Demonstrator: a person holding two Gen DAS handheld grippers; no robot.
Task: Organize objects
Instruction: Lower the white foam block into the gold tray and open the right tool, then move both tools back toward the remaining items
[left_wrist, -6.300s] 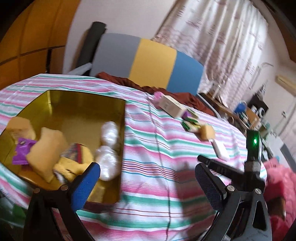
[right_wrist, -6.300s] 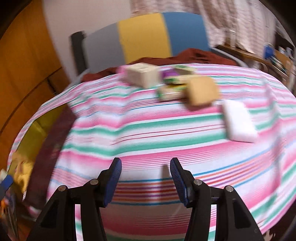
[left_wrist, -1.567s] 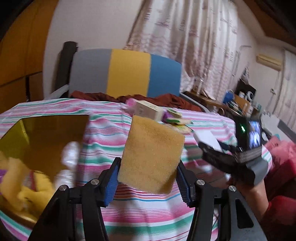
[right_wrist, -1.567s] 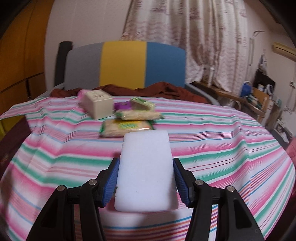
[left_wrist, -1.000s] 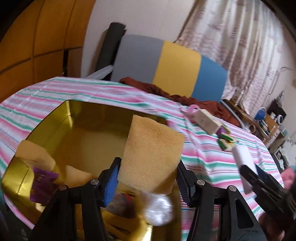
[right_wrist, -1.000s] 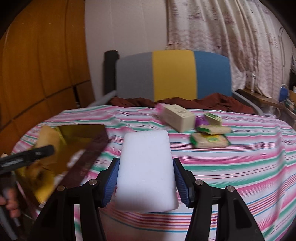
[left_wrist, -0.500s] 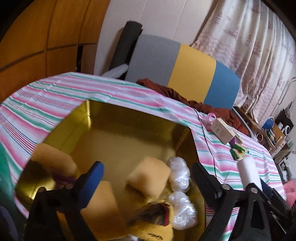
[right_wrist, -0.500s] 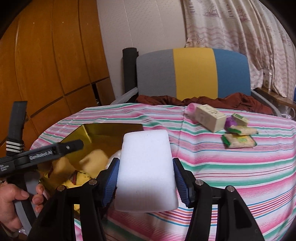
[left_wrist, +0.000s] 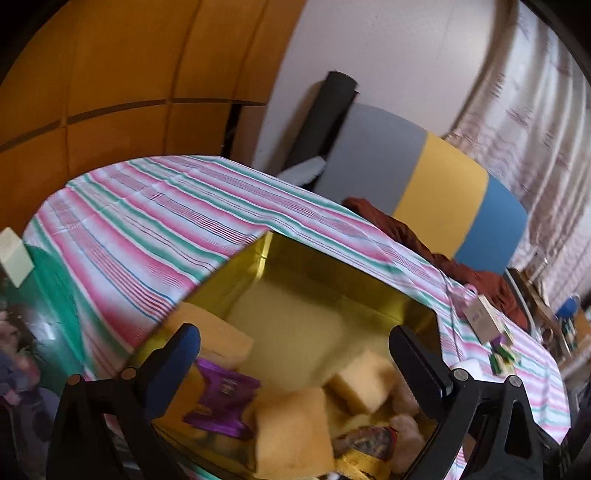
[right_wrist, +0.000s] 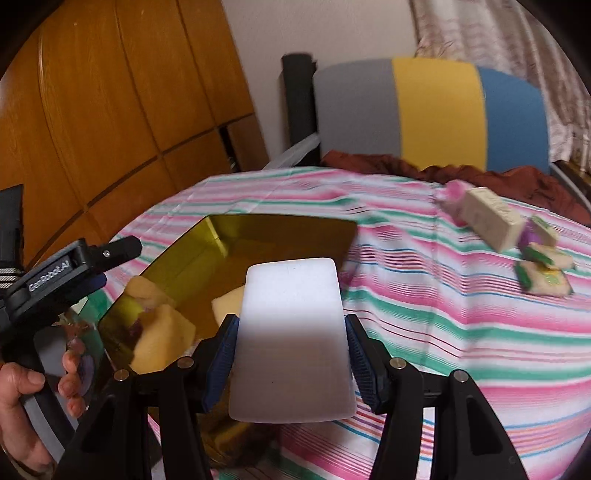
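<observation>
The surface under the striped cloth (right_wrist: 424, 295) fills most of the right wrist view, and the gold tin (right_wrist: 221, 236) sits open at centre left of it. The right gripper (right_wrist: 291, 354) is clamped on a white sponge (right_wrist: 291, 332) at lower centre, over the tin's near rim. To do this well, I would carry the sponge on past the rim, over the bare gold floor, before letting go. In the left wrist view the left gripper (left_wrist: 295, 362) has its jaws opening wide with nothing between them, above the yellow sponges (left_wrist: 362, 380) and a purple packet (left_wrist: 221, 398); it should stay clear.
</observation>
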